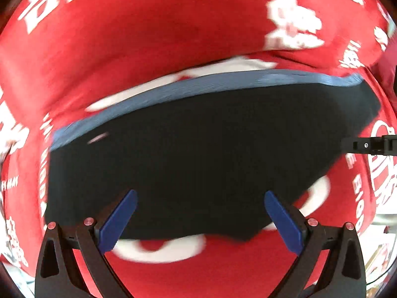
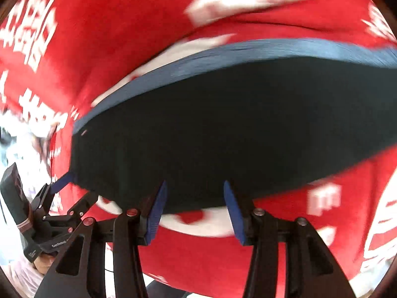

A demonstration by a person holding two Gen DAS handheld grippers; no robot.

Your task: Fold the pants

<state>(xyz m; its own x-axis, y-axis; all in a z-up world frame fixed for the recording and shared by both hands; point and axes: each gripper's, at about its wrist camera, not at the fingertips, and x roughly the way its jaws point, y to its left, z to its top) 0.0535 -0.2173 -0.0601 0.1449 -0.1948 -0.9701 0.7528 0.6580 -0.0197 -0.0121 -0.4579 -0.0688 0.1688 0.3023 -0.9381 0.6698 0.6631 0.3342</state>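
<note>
L gripper [image 1: 201, 196] fingers spread wide, nothing between; R gripper [image 2: 194, 186] fingers also apart. Just ahead, dark pants [image 1: 198, 154] lie flat on red printed cloth [image 1: 148, 37] (blurry), blue waistband [image 1: 173, 87] along far edge.

One pair of dark pants [image 1: 198, 154] with one blue-grey band along the far edge. One red cloth [image 1: 153, 29] with white print beneath. Two grippers — left gripper [image 1: 201, 219] and right gripper [image 2: 194, 212] — two blue fingers each.
</note>
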